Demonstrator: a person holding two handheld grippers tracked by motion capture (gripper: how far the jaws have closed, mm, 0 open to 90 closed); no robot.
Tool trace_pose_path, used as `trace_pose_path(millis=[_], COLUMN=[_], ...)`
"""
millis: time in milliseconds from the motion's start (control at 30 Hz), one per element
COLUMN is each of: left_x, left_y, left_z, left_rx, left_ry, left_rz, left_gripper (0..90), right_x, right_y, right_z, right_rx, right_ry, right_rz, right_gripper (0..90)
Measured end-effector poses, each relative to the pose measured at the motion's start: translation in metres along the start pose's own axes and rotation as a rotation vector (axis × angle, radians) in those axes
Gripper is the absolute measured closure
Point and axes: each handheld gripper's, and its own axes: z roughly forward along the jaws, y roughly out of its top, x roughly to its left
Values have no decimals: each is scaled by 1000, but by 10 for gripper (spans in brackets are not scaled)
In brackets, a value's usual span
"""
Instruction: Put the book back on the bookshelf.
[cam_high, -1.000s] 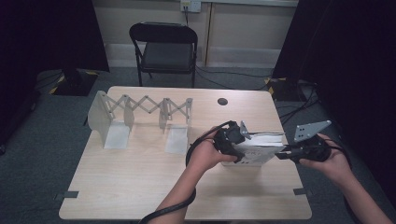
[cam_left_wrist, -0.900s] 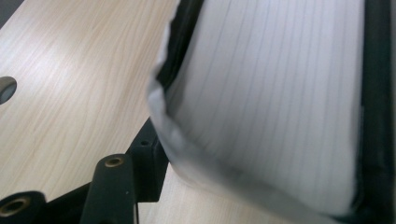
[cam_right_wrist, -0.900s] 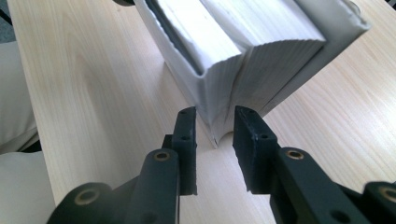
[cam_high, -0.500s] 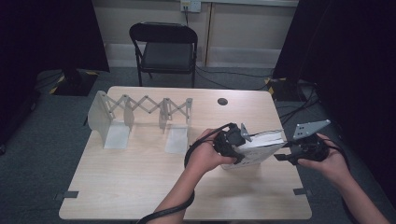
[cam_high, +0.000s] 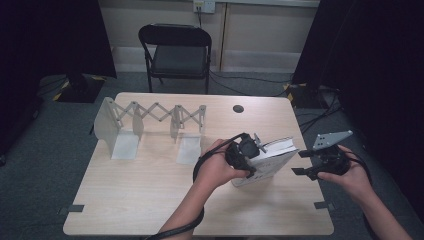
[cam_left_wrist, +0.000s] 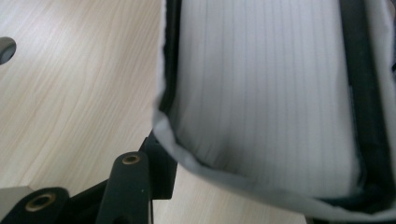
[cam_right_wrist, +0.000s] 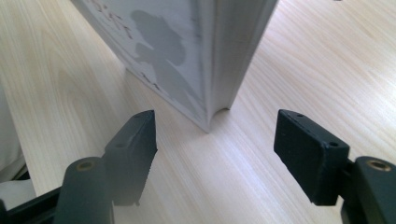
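1. Pale wood grain covers the desk (cam_high: 150, 200), which takes up the centre of the high view, with grey carpet around it.
2. A white hardback book (cam_high: 267, 160) stands tilted on the desk, right of centre in the high view, page edges facing up and to the right.
3. The left tool (cam_high: 245, 152) sits at the book's left end, held in the person's left hand (cam_high: 215, 167). Its jaws are clamped on the book. In the left gripper view the book's white page block (cam_left_wrist: 261, 93) sits between the cover boards, close to the lens and blurred.
4. The right tool (cam_high: 302, 162) is just right of the book in the high view, held in the person's right hand (cam_high: 350, 175). Its jaws stand apart and have just been opening. In the right gripper view the book's lower corner (cam_right_wrist: 210, 70) rests on the desk beyond the two black jaws, not touched by either.
5. A white folding bookend rack (cam_high: 150, 122) with a scissor-lattice bar stands in the left half of the desk, well apart from the book.
6. A black folding chair (cam_high: 177, 50) stands behind the desk, at the upper centre of the frame.
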Motion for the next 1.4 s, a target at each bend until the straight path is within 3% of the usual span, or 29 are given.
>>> trace_pose_path(millis=[367, 1033, 1400], left_x=[0, -1, -1], left_y=[-17, -48, -52], left_z=[-13, -34, -37], left_rx=[13, 35, 40], left_ry=[-11, -8, -9], left_rz=[-41, -121, -125], left_gripper=[519, 524, 515], right_x=[7, 17, 27], right_y=[-3, -19, -22], right_z=[15, 46, 57], right_rx=[-14, -47, -58], right_ry=[22, -1, -8], right_rz=[9, 43, 39], right_gripper=[271, 159, 152])
